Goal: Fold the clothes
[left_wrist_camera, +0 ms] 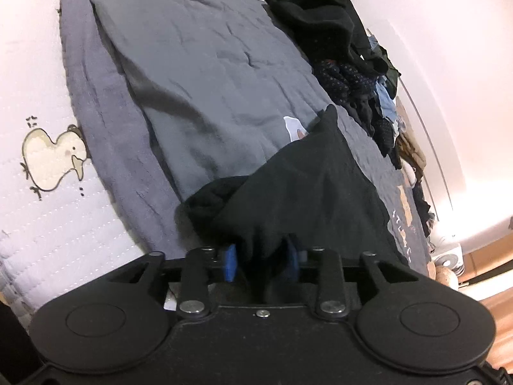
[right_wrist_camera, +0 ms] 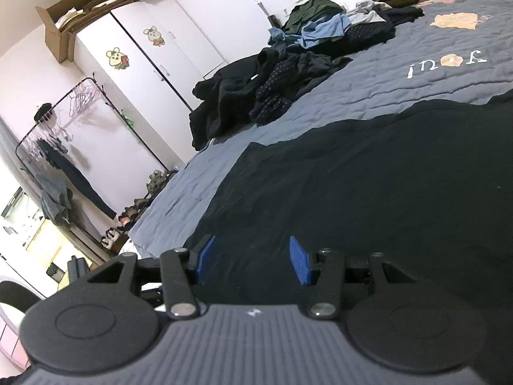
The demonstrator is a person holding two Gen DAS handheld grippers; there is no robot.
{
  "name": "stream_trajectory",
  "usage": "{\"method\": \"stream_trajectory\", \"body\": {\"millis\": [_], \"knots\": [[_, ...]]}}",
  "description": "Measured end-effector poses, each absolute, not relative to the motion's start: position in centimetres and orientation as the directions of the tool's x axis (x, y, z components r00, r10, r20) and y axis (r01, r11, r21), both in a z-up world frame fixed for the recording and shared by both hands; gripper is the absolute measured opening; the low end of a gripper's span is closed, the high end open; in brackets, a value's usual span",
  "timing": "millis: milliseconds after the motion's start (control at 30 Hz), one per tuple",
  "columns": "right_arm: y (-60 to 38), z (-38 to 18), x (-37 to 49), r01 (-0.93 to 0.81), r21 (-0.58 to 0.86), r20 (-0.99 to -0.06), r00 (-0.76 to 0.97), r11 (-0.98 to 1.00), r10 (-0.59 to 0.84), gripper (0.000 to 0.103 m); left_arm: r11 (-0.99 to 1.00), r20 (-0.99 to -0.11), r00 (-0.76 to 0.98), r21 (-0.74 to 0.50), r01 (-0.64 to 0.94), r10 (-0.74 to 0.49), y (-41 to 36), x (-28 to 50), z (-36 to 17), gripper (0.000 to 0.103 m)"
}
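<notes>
The black garment (left_wrist_camera: 298, 199) lies on the grey quilt (left_wrist_camera: 198, 64) of the bed, one bunched corner pinched in the left gripper (left_wrist_camera: 261, 261), angled downward. The right gripper (right_wrist_camera: 253, 260) hovers low over the same cloth (right_wrist_camera: 384, 176) — jaws apart, holding nothing.

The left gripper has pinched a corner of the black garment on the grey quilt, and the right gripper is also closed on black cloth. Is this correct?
Not quite. The right gripper is not closed on cloth: the right wrist view shows its blue pads apart, empty, above the black garment. The rest holds: in the left wrist view the left gripper pinches the garment's corner on the grey quilt.
</notes>
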State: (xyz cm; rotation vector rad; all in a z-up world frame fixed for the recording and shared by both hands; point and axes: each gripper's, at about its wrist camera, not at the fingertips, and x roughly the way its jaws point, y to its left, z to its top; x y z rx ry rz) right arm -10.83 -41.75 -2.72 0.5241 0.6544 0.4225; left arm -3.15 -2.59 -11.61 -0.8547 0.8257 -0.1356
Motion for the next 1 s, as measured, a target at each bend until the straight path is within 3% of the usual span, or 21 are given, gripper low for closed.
{"method": "stream_trajectory", "body": {"millis": [67, 167, 267, 333, 400, 567, 633, 733, 800, 833, 1000], "knots": [[-41.6, -2.8, -10.7, -0.204, 0.579, -0.462, 0.716, 0.789, 0.524, 0.05, 0.671, -0.589, 0.684, -0.715, -0.194, -0.43, -2.8, -3.0, -11.6, 0.052], [-41.6, -2.8, -10.7, -0.202, 0.58, -0.464, 0.714, 0.789, 0.524, 0.05, 0.671, -0.589, 0.689, -0.714, -0.199, -0.423, -3.0, -2.9, -11.8, 0.052], [-41.7, -2.8, -10.8, -0.2, 0.579, -0.466, 0.714, 0.79, 0.522, 0.05, 0.658, -0.559, 0.717, -0.729, -0.186, -0.416, -2.9, -3.0, -11.5, 0.043], [-41.7, -2.8, -10.8, -0.201, 0.578, -0.466, 0.714, 0.791, 0.522, 0.05, 0.663, -0.539, 0.74, -0.729, -0.171, -0.402, -3.1, -3.0, -10.9, 0.024], [-41.7, -2.7, -11.0, -0.2, 0.577, -0.466, 0.716, 0.792, 0.52, 0.05, 0.672, -0.522, 0.757, -0.725, -0.15, -0.394, -3.1, -3.3, -10.3, 0.019], [-42.1, -2.8, -11.2, -0.191, 0.581, -0.466, 0.719, 0.791, 0.516, 0.05, 0.676, -0.514, 0.768, -0.722, -0.148, -0.382, -3.6, -3.3, -9.9, 0.018], [-42.2, -2.8, -11.3, -0.19, 0.582, -0.465, 0.72, 0.791, 0.515, 0.05, 0.673, -0.551, 0.746, -0.714, -0.191, -0.373, -3.7, -2.9, -10.6, 0.029], [-42.4, -2.8, -11.5, -0.193, 0.583, -0.46, 0.722, 0.789, 0.517, 0.05, 0.664, -0.58, 0.72, -0.714, -0.224, -0.381, -3.8, -2.6, -11.5, 0.035], [-42.6, -2.7, -11.6, -0.193, 0.584, -0.456, 0.725, 0.788, 0.516, 0.05, 0.665, -0.57, 0.729, -0.716, -0.214, -0.379, -3.9, -2.6, -11.4, 0.033], [-42.7, -2.7, -11.7, -0.192, 0.585, -0.455, 0.726, 0.788, 0.515, 0.05, 0.667, -0.565, 0.734, -0.716, -0.208, -0.378, -4.0, -2.6, -11.4, 0.027], [-43.5, -2.5, -12.2, -0.179, 0.589, -0.449, 0.739, 0.788, 0.503, 0.05, 0.74, -0.527, 0.77, -0.664, -0.108, -0.36, -5.2, -3.0, -9.4, 0.014]]}}
